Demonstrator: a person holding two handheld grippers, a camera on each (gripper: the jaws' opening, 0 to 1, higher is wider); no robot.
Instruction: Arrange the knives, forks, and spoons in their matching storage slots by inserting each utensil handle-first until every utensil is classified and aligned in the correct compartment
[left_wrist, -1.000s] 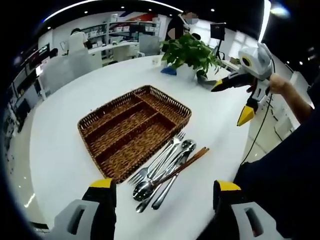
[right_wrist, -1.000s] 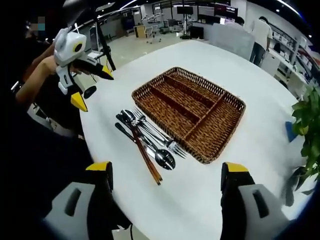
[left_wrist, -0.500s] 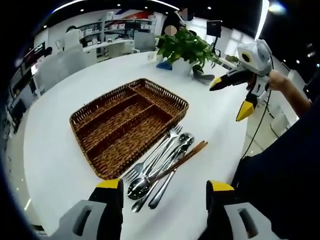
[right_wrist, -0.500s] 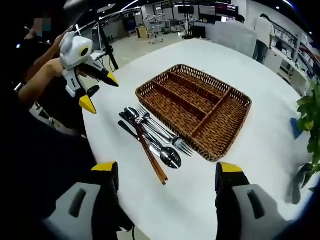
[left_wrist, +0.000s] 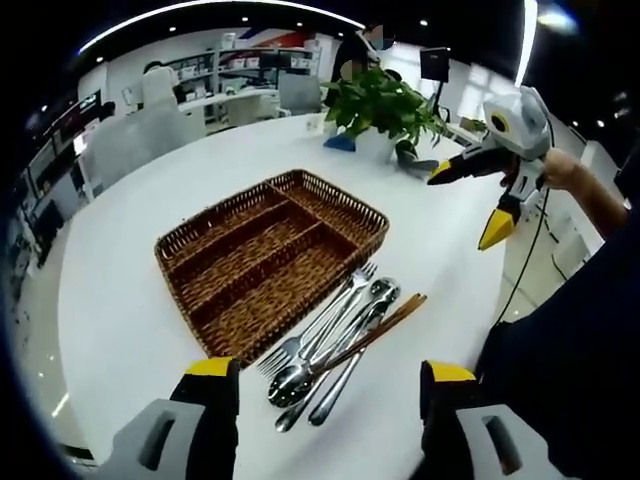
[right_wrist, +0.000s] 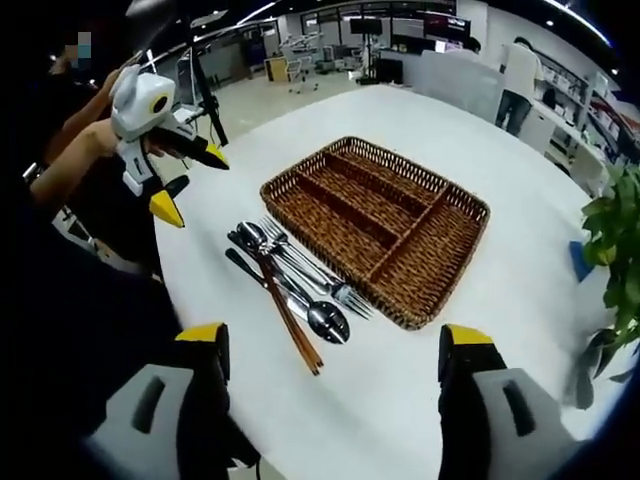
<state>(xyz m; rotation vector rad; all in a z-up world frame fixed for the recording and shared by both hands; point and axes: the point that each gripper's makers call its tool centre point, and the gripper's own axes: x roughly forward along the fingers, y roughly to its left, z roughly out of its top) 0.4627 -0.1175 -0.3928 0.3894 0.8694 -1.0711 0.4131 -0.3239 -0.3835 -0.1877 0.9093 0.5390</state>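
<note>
Two people (right_wrist: 518, 75) beyond the basket (right_wrist: 375, 225)

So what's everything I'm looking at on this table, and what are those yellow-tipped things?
Round white table: one, bearing everything below.
Brown woven wicker tray: one, mid-table, divided into compartments, all bare.
Silver metal utensils: a loose pile of forks and spoons, exact count unclear, beside the tray's near edge.
Brown wooden chopsticks: apparently a pair, lying across the pile.
Green leafy potted plant: one, at the table's far edge.
Left gripper: grey with yellow tips, jaws apart, holding nothing.
Right gripper: same colours, jaws apart, holding nothing; it also appears raised at the right of the left gripper view.
</note>
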